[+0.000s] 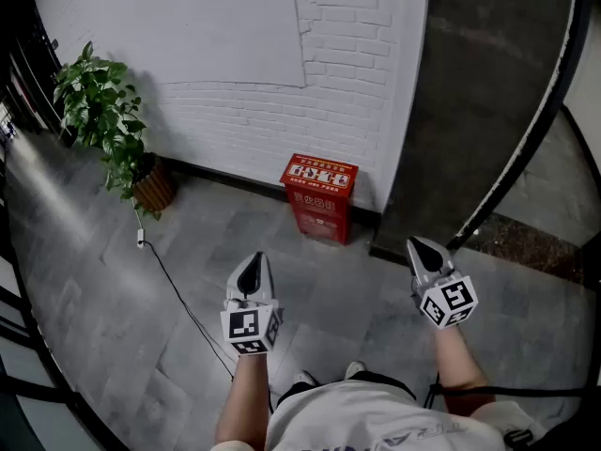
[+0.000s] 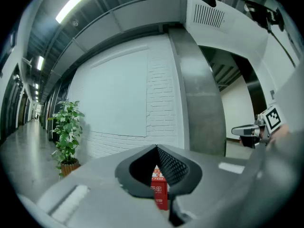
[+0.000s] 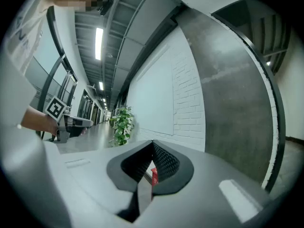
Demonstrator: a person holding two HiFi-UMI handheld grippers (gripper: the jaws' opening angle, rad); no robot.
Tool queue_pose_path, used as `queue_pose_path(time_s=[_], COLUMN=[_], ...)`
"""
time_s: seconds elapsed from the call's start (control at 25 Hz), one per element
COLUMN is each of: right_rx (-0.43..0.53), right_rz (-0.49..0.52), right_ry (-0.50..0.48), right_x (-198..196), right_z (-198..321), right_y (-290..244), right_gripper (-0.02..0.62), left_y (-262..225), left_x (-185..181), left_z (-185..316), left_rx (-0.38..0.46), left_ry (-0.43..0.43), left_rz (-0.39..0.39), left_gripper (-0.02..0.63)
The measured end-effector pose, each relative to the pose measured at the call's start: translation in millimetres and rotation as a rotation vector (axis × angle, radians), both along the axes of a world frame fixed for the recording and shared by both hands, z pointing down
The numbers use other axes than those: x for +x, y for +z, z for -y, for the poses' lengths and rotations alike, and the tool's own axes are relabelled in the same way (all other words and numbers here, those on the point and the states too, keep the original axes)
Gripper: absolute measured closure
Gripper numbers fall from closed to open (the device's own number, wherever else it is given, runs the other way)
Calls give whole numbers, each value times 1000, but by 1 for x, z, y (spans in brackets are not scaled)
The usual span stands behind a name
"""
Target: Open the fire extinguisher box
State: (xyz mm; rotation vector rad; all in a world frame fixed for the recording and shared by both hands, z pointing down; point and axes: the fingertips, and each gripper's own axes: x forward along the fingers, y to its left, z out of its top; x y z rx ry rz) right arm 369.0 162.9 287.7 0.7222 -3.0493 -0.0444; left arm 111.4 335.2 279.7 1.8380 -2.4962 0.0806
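The job has not really begun; the red fire extinguisher box (image 1: 319,196) stands on the floor (image 1: 113,280) at its far edge, right against the white brick wall (image 1: 235,92), near the corner where the wall meets the grey pillar (image 1: 470,92); its lid looks closed, and nothing touches it. A potted plant (image 1: 108,120) stands further left along the same edge. What is left, I think, is all of it: get close, take hold of the lid or door, and open it.

The left gripper (image 1: 254,263) is held out in the air, well away from the box; its jaws are together at the tips and hold nothing; the box only shows far off behind them. The right gripper (image 1: 420,248) is the same: jaws together, nothing in them, touching nothing.
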Motion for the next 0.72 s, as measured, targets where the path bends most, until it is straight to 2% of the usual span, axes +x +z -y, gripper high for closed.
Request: queue_pose_path(time_s=[0.16,0.36,0.52,0.72], right_rx=[11,13,29,33], right_rz=[-3,-14,-12,1], right_ry=[23,18,36,79], right_x=[16,10,-7,-50], right_z=[30,50,71,97], right_y=[8,16,14,11], right_gripper=[588,588,588,588], left_y=[6,15,10,14], left_x=[17,14,-5,-52], left_z=[33,66,97,140], left_rx=[13,9,35,32], left_ry=[24,40,72,129], left_rz=[16,4,10,5], left_gripper=[601,601,601,601])
